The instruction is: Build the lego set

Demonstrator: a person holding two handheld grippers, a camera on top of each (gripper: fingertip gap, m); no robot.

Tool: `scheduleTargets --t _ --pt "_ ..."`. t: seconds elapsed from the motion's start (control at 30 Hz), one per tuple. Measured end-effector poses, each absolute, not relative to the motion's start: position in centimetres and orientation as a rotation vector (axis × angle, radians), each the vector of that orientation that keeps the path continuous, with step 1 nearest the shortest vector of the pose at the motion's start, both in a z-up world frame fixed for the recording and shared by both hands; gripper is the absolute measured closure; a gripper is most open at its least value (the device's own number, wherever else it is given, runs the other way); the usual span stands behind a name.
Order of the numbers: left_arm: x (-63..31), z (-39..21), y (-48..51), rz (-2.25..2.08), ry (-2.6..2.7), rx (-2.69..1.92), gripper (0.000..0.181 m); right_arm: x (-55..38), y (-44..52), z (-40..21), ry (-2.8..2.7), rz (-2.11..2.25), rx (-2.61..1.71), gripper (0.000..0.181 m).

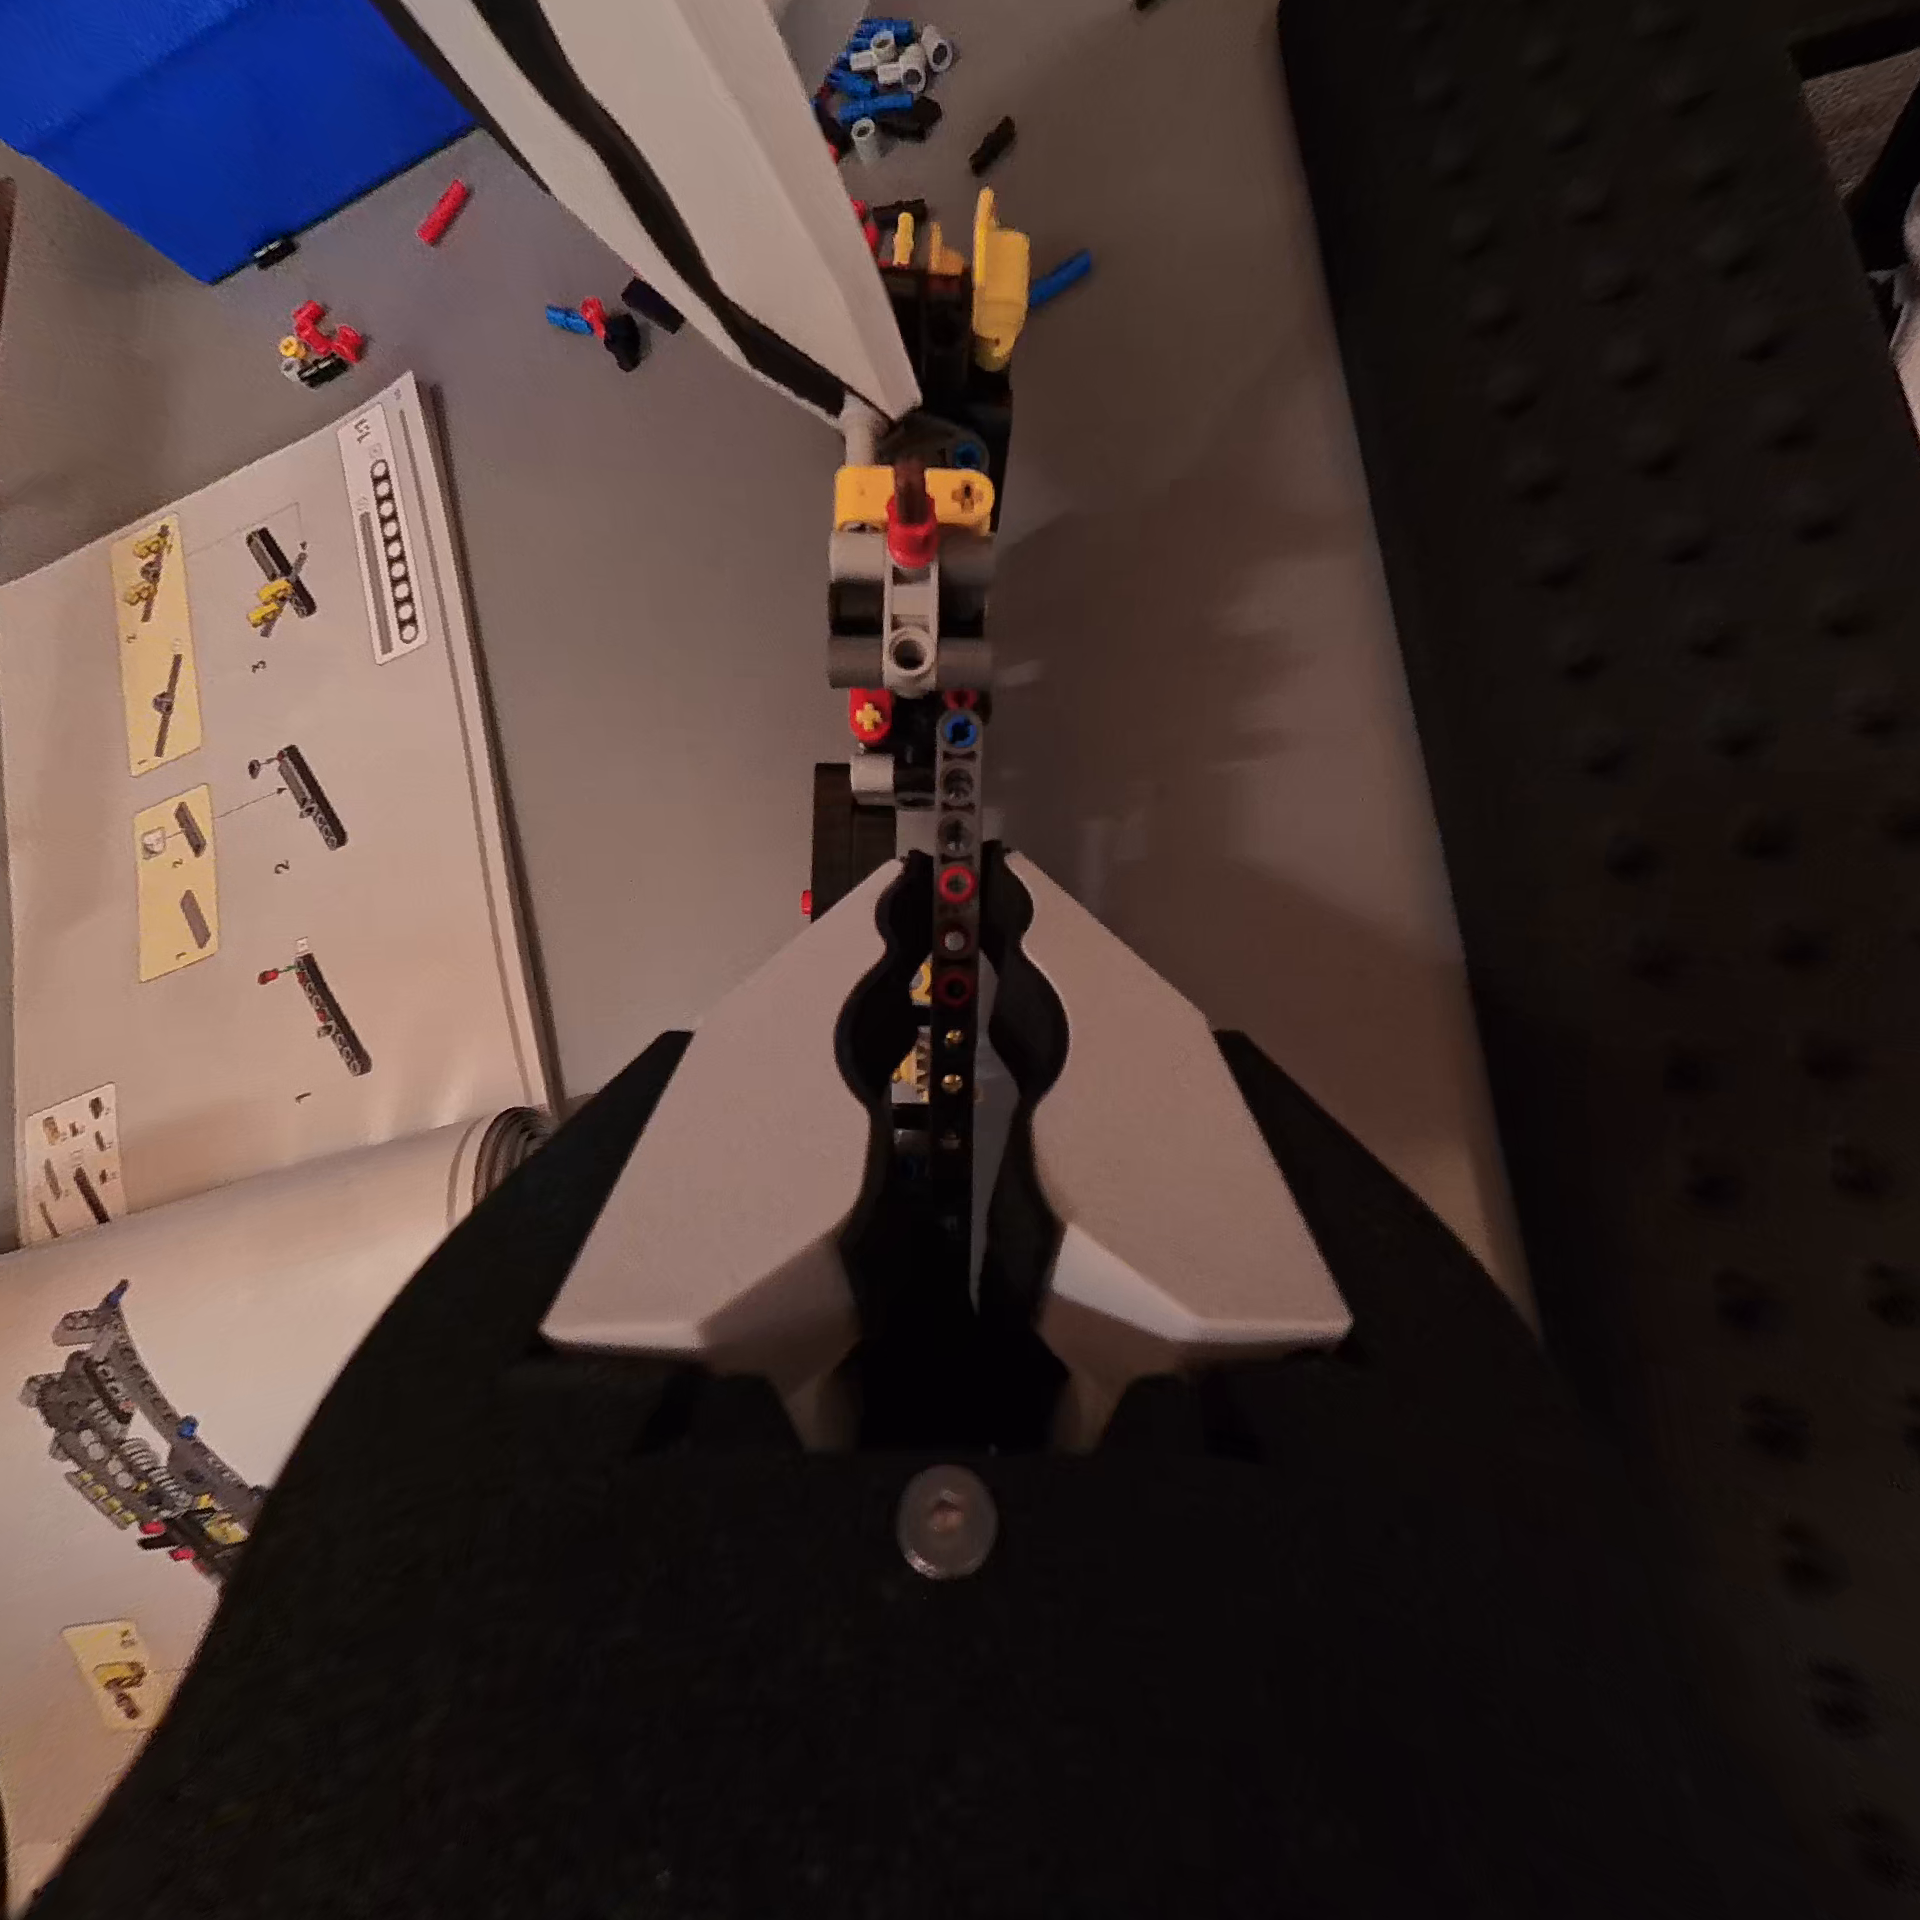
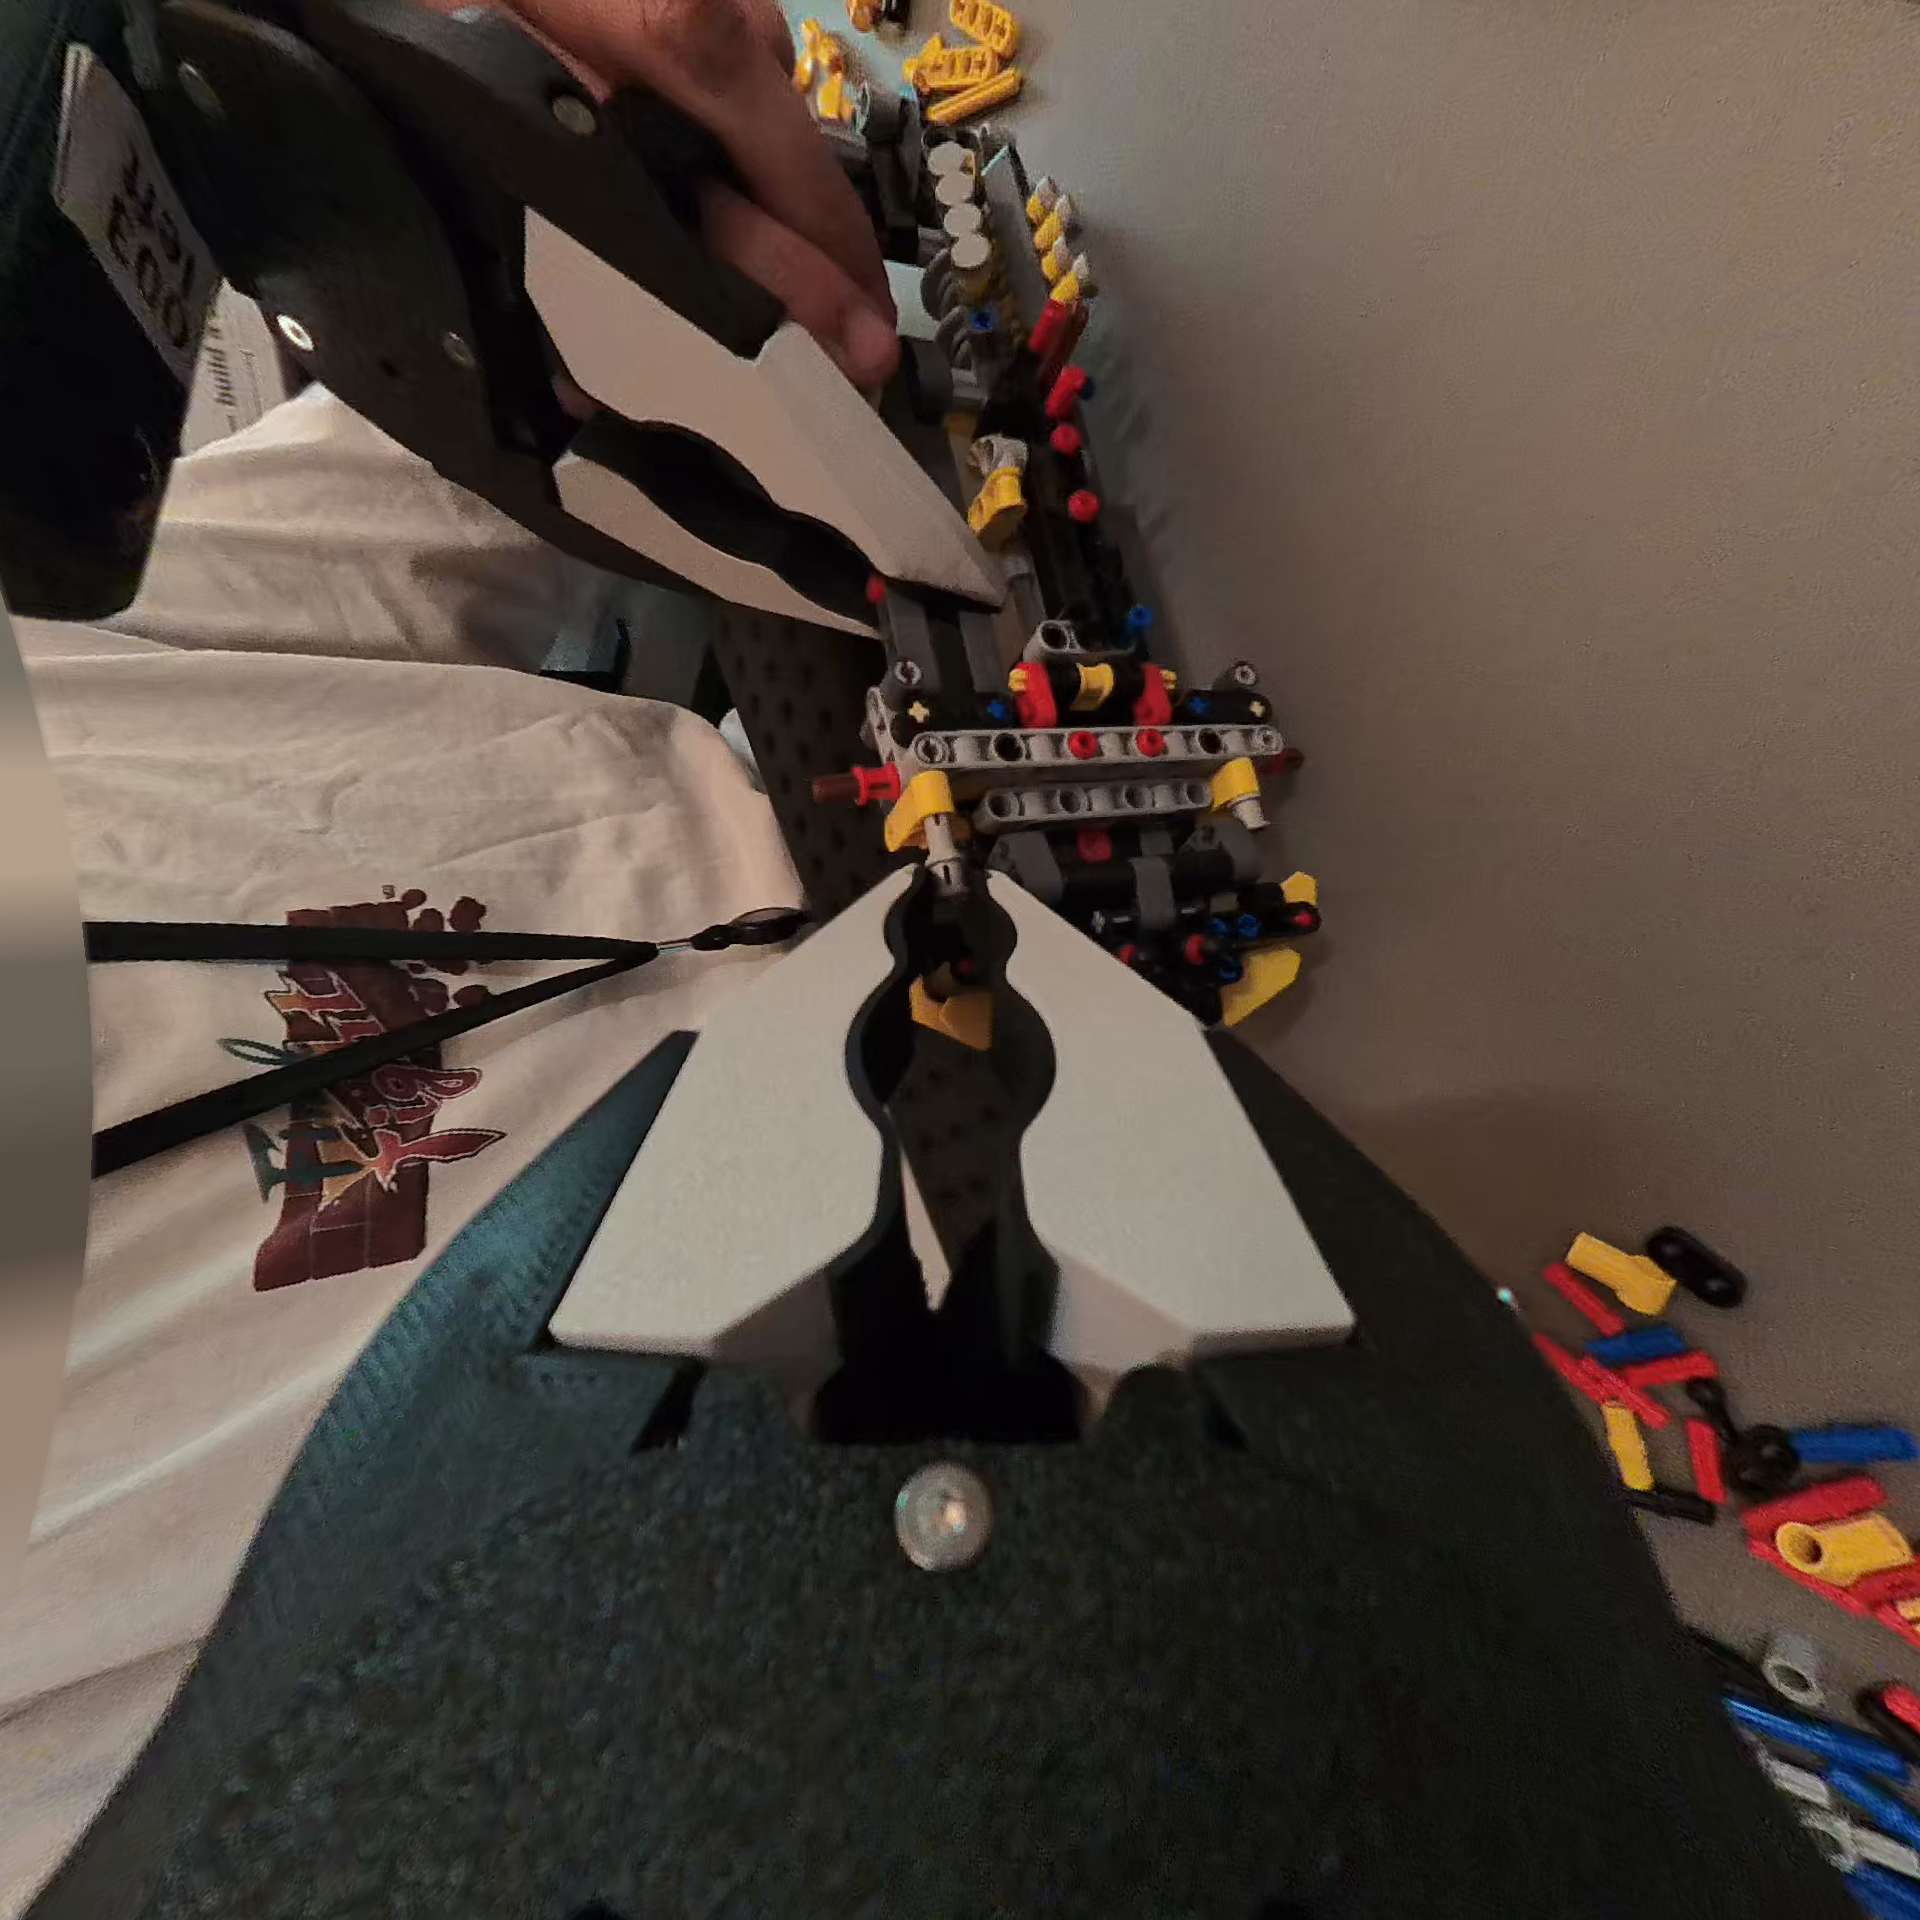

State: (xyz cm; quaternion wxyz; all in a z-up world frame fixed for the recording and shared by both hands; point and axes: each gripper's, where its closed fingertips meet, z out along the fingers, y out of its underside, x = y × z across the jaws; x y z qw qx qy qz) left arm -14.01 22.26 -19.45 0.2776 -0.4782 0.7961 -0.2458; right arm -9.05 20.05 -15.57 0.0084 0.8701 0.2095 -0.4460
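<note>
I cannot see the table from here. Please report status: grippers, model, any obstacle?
Left gripper shut on the lego model. Right gripper shut on its other end. Loose pieces lie apart; nothing blocks.

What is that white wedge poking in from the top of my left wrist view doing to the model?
Observer: That is the right gripper. Its tips are closed around a pale pin that sticks out of a yellow connector at the model's end.
Operator: Can you see my own gripper from over there?
Observer: Yes. The left gripper is clamped on the model, and a hand is holding it.
Operator: Are there spare parts I am missing?
Observer: A scatter of red, blue and yellow loose pieces lies off to the right gripper's right.
</note>
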Motion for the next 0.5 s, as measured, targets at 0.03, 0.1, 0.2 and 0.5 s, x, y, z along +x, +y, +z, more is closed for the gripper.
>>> scheduleTargets --t 0.03,0.1,0.2,0.5 --pt "-14.01 -19.46 22.25 -0.665 2.137 -1.288 0.175 -9.04 20.01 -15.61 0.671 -1.367 2.733 0.176" --pt "-14.00 -19.48 22.23 -0.663 2.140 -1.282 0.175 -9.02 19.96 -15.77 0.718 -1.304 2.765 0.176" --pt "-14.02 -19.49 22.24 -0.661 2.142 -1.281 0.175 -9.06 19.92 -15.87 0.752 -1.260 2.785 0.175" --pt "-14.05 -19.52 22.32 -0.655 2.139 -1.288 0.175 -9.82 19.41 -15.38 0.737 -1.346 2.727 0.161"
